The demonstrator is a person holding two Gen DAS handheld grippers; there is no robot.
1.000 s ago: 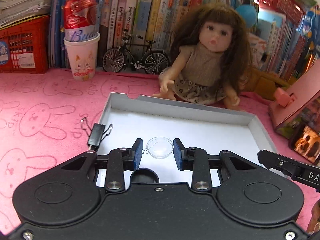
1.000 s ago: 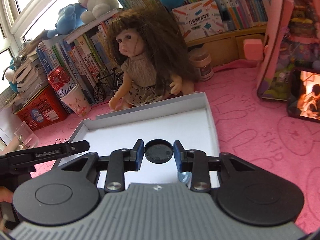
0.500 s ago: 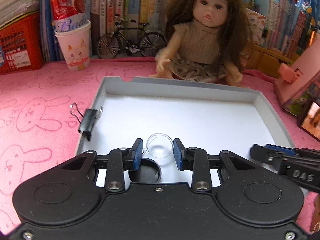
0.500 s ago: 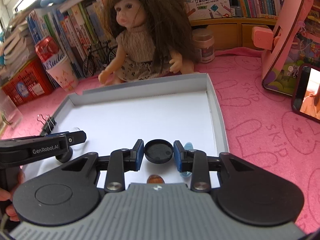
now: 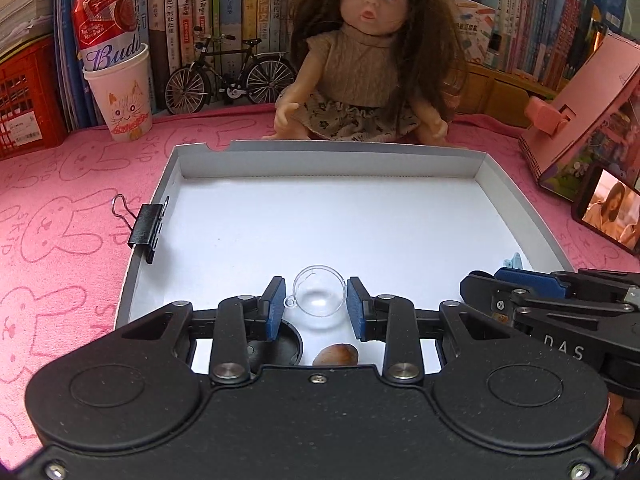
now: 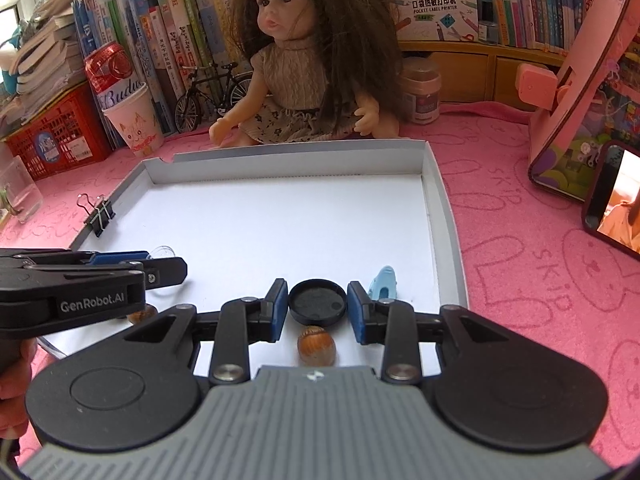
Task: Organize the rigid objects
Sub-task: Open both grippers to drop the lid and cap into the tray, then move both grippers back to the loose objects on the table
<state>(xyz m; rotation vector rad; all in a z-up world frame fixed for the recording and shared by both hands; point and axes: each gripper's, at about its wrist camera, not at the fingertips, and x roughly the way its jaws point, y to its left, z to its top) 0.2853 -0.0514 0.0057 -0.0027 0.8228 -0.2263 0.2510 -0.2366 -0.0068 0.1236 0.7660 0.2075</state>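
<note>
A clear plastic dome sat low in the frame's centre, clamped by the left gripper above a white tray. The right gripper clenched a black round lid at lower centre; a brown nut lay just beneath, a doll at top

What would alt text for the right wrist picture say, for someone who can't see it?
The right tool grips a round black plastic lid above a shallow white cardboard tray. A brown hazelnut lies below it, and a long-haired baby doll sits behind the tray.
</note>
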